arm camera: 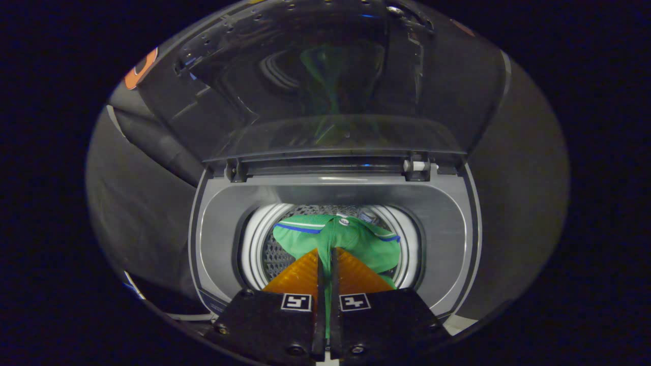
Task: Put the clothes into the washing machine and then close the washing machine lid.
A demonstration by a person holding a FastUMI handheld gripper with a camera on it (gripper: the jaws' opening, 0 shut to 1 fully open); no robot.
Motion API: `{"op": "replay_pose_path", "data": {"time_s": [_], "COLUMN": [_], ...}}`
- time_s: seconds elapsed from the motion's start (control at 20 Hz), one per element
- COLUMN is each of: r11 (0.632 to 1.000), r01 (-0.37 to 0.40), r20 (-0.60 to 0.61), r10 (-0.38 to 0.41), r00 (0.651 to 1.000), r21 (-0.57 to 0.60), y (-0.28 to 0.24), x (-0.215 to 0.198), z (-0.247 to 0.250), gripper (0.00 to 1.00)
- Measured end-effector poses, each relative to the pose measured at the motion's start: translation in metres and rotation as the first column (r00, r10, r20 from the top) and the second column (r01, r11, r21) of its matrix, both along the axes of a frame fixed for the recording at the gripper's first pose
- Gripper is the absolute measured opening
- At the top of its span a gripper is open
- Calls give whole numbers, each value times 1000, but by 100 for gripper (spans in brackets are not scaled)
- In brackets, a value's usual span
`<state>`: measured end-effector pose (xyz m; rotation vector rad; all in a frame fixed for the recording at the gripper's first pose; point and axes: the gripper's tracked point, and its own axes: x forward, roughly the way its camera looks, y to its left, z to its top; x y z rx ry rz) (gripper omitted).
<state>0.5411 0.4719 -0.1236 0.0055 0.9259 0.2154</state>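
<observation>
A green garment (pixel 356 244) with blue and white trim hangs from my gripper (pixel 325 254), right over the round drum opening (pixel 254 249) of the top-loading washing machine (pixel 447 223). My two orange fingers (pixel 300 277) are pressed together with a fold of the green cloth pinched between them. The rest of the garment spreads beyond the fingertips inside the drum's mouth. The dark transparent lid (pixel 330 86) stands raised upright behind the opening, with a faint green reflection in it.
The machine's grey top rim (pixel 213 239) rings the drum. Two hinges (pixel 417 168) hold the lid at the back edge. Black booth cloth (pixel 137 203) hangs on both sides of the machine.
</observation>
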Motion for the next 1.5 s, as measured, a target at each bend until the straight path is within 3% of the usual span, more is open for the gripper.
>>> {"op": "replay_pose_path", "data": {"time_s": [0.2, 0.4, 0.8, 1.1, 1.3, 1.5], "r11": [999, 1000, 999, 999, 999, 997], "r01": [-20, -1, 43, -8, -33, -57], "r20": [58, 55, 73, 186, 332, 490], "r10": [22, 2, -41, 15, 44, 73], "r00": [998, 998, 996, 982, 942, 868], "r21": [-41, -17, -21, -37, -39, -48], "y": [0, 2, -21, -30, -35, -35], "x": [2, -14, -33, -45, -52, -59], "z": [6, 5, 9, 49, 102, 167], "gripper": [14, 99, 96, 96, 96, 96]}}
